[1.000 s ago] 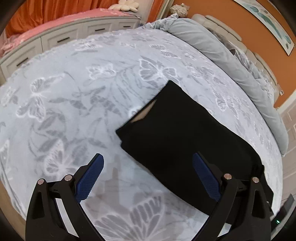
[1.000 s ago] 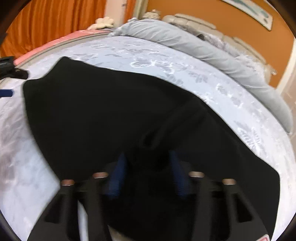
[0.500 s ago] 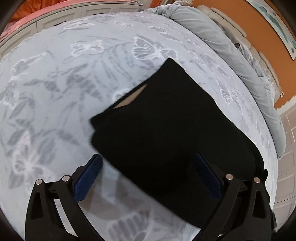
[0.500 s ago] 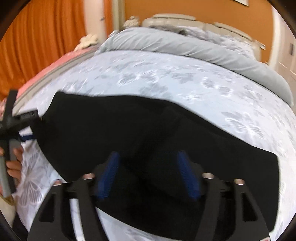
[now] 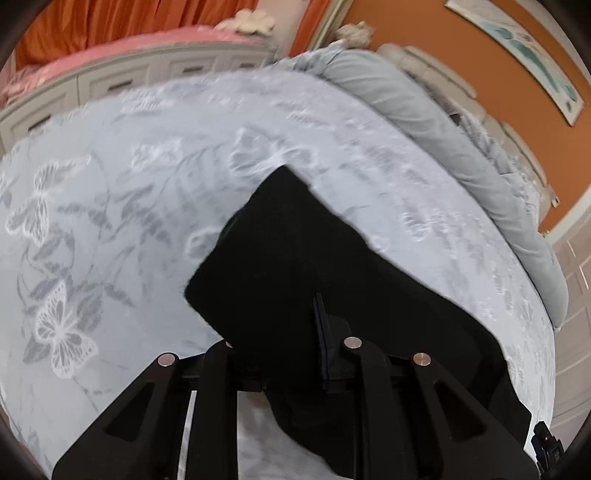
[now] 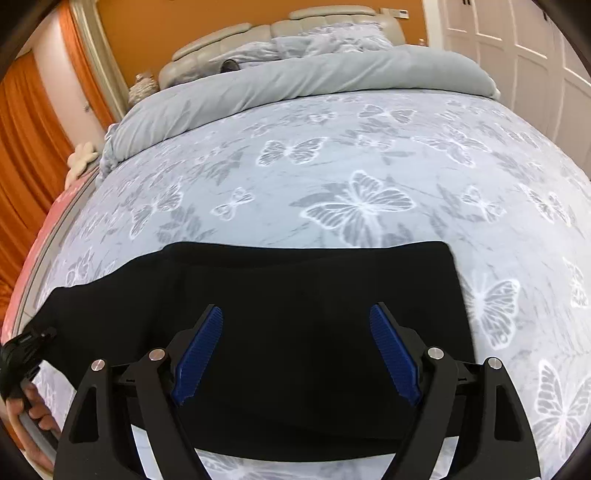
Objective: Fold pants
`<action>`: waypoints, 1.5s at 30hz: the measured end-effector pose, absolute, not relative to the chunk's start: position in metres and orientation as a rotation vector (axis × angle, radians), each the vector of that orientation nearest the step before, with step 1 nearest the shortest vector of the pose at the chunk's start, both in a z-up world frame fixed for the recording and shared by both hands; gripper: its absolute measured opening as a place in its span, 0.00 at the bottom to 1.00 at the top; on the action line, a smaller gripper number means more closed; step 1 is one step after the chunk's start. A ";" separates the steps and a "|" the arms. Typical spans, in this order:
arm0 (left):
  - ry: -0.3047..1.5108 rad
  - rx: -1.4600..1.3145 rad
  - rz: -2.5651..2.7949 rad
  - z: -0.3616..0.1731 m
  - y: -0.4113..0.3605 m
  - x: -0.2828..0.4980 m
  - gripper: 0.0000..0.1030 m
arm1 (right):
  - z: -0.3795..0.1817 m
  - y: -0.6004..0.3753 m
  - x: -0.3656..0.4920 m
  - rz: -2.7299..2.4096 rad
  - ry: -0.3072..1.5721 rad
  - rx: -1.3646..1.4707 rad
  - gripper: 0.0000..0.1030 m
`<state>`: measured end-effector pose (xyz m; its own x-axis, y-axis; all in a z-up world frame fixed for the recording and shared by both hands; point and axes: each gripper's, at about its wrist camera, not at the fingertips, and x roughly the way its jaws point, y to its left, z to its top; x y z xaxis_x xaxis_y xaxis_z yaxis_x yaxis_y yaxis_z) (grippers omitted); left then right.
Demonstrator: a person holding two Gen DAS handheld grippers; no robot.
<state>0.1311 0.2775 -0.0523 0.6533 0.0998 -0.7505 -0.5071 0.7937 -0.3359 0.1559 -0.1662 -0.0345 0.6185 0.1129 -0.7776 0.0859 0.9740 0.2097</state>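
Note:
The black pants (image 6: 295, 295) lie folded as a wide band across the butterfly-print bedspread (image 6: 351, 177). My right gripper (image 6: 295, 339) is open and empty, with blue pads (image 6: 199, 347) spread just above the middle of the pants. My left gripper (image 5: 280, 332) is shut on the left end of the pants (image 5: 295, 258); black cloth bunches between its fingers and covers the left pad. In the right wrist view the left gripper's body (image 6: 22, 347) and the hand holding it show at the far left, at the end of the pants.
A rolled grey duvet (image 6: 295, 85) lies across the head of the bed before a padded headboard (image 6: 280, 29). A pink-topped white drawer unit (image 5: 122, 74) runs along the left side. White wardrobe doors (image 6: 517, 55) stand at the right.
My left gripper went from open beside the pants to shut on their end. My right gripper let go of the cloth, opened and drew back; the pants now lie flatter.

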 end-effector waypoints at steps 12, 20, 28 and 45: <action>0.721 -0.224 0.076 0.001 0.083 0.122 0.16 | -0.008 -0.211 0.133 -0.027 0.857 0.200 0.77; 0.828 -0.010 0.029 -0.050 -0.013 0.121 0.17 | -0.012 -0.248 0.120 -0.033 0.886 0.198 0.77; 0.816 -0.015 -0.054 -0.044 -0.012 0.091 0.95 | -0.026 -0.226 0.139 0.217 0.953 0.348 0.78; 0.760 -0.034 0.168 -0.023 0.143 0.055 0.95 | -0.087 -0.081 0.175 0.472 1.049 0.254 0.37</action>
